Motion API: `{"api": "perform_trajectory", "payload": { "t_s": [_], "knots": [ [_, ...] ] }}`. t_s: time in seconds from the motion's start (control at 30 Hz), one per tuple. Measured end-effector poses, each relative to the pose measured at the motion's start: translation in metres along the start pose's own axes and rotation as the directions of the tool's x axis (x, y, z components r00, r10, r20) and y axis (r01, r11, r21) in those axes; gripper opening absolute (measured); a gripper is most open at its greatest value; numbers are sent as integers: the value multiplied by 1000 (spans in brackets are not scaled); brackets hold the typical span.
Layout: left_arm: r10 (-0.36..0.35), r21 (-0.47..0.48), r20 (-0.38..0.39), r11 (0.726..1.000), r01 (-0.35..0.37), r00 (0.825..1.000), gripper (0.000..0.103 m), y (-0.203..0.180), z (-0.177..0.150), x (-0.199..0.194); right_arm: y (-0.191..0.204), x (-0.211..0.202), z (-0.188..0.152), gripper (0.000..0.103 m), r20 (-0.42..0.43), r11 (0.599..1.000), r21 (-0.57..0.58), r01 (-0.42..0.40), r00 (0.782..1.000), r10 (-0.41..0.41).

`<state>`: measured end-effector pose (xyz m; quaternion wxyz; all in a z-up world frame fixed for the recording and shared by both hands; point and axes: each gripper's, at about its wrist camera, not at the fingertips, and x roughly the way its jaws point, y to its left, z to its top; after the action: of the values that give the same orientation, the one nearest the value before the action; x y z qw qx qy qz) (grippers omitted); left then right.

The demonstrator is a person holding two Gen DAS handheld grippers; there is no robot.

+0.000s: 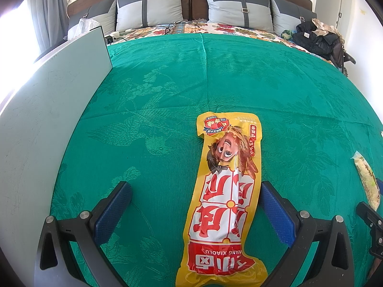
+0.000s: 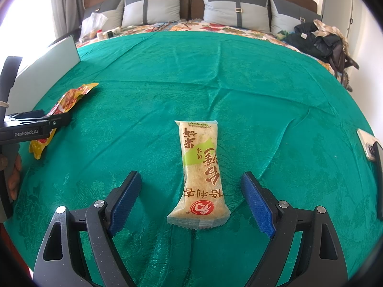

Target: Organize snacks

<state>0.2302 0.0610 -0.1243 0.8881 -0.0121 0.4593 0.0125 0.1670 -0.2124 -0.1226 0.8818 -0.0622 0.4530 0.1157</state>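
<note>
A long yellow and red snack packet (image 1: 225,198) lies flat on the green bedspread (image 1: 167,83). My left gripper (image 1: 195,191) is open, its blue-padded fingers on either side of the packet's near half, the right pad close to its edge. A pale beige and green rice cracker packet (image 2: 199,174) lies lengthwise on the bedspread. My right gripper (image 2: 191,186) is open with its fingers either side of that packet, not touching it. The yellow packet (image 2: 64,105) and the left gripper body (image 2: 31,126) show at the left of the right wrist view.
A pale grey-green board (image 1: 47,110) stands along the left side of the bed. Grey pillows (image 1: 150,7) line the headboard. Dark clothes (image 1: 318,38) are piled at the far right. A phone-like object (image 2: 368,148) lies at the right edge. A plastic bag (image 2: 93,24) sits far left.
</note>
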Motion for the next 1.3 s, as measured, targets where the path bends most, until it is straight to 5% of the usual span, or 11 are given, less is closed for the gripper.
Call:
{"api": "perform_trajectory", "payload": {
  "t_s": [0.3,0.37,0.53,0.63,0.7,0.77,0.8,0.9,1.07,1.3],
  "knots": [
    [-3,-2,0,1000,3,1000,103,0,0,0,-1,1,1,89,-9,1000,-5,-12,1000,12],
    [-17,24,-30,1000,17,999,103,0,2,0,-5,3,7,89,-81,998,-43,-54,995,50],
    [-82,117,-248,987,114,965,102,-6,20,6,-46,0,34,87,-286,986,54,-155,944,164],
    [-107,123,-303,981,150,947,102,-16,27,8,-60,4,47,85,-365,980,137,-143,912,184],
    [-60,156,-297,981,111,953,93,-24,29,9,-51,7,54,84,-387,981,120,-150,903,186],
    [-73,149,-256,982,114,964,71,-27,31,3,-33,12,60,73,-398,985,62,-158,902,170],
    [-75,142,-239,984,111,968,48,-28,32,-1,-24,17,62,60,-406,986,39,-159,900,161],
    [-129,84,-260,984,155,957,47,-21,31,-8,-13,32,62,22,-449,994,16,-108,887,104],
    [-222,-8,-218,974,226,950,47,-2,20,-45,-19,-1,67,20,-371,987,79,-138,915,157],
    [-355,-142,-144,931,336,924,47,25,24,-114,-4,-27,77,20,-365,963,167,-211,894,259]
  ]
}}
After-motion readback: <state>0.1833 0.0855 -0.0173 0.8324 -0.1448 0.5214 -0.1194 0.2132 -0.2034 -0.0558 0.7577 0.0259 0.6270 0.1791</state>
